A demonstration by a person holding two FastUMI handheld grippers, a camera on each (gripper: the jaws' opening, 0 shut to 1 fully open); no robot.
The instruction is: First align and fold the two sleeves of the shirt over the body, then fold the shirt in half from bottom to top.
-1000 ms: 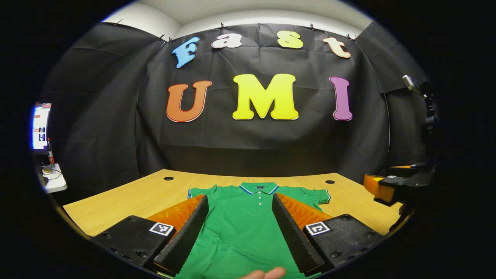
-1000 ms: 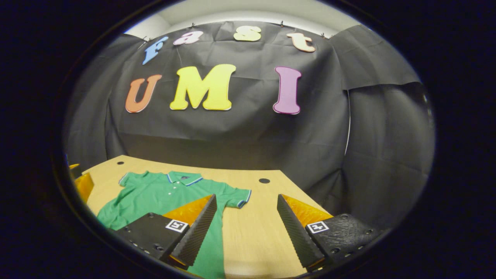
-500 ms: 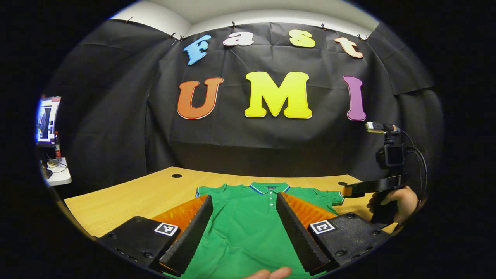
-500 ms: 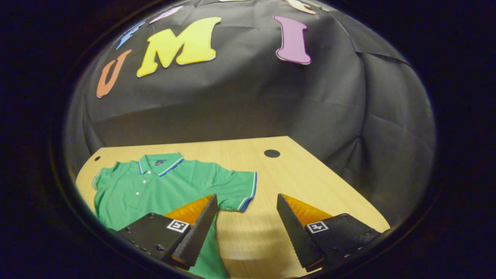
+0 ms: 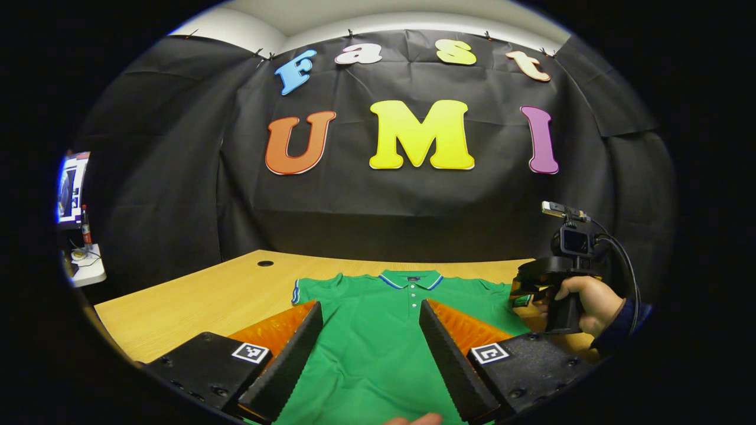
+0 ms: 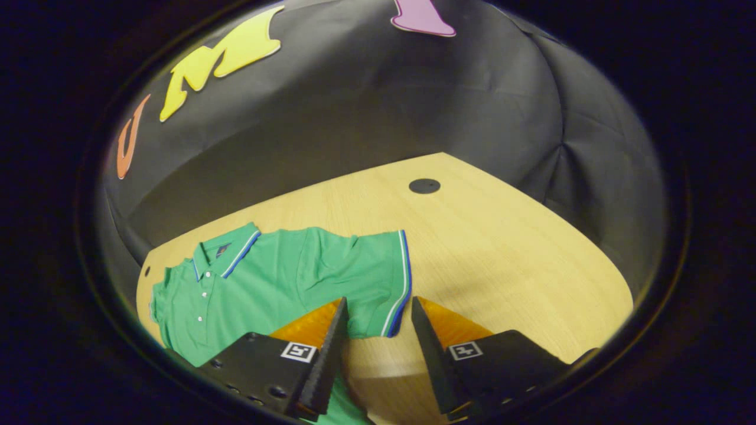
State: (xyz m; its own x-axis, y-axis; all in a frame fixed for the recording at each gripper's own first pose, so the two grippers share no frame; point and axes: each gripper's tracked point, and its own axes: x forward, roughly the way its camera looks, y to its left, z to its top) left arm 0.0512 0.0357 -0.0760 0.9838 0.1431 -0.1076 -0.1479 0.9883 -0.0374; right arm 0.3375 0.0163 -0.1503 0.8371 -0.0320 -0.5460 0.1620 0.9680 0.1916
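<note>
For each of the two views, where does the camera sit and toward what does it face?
Left gripper view: rides on the left claw, low over the green shirt, facing the booth wall; own open fingers show, plus the right claw in a hand.
Right gripper view: rides on the right claw, tilted down at the shirt's right sleeve and wooden table; own fingers show.
Shared: shirt, table, wall.

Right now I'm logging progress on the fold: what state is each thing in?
green polo shirt: spread flat on the table, front up, collar buttoned, nothing folded yet
shirt's right sleeve with striped cuff: lying out flat to the side, unfolded
right gripper: open, fingers either side of the cuff, not yet pinching
left gripper: open over the shirt body
wooden table: carries the shirt
</note>
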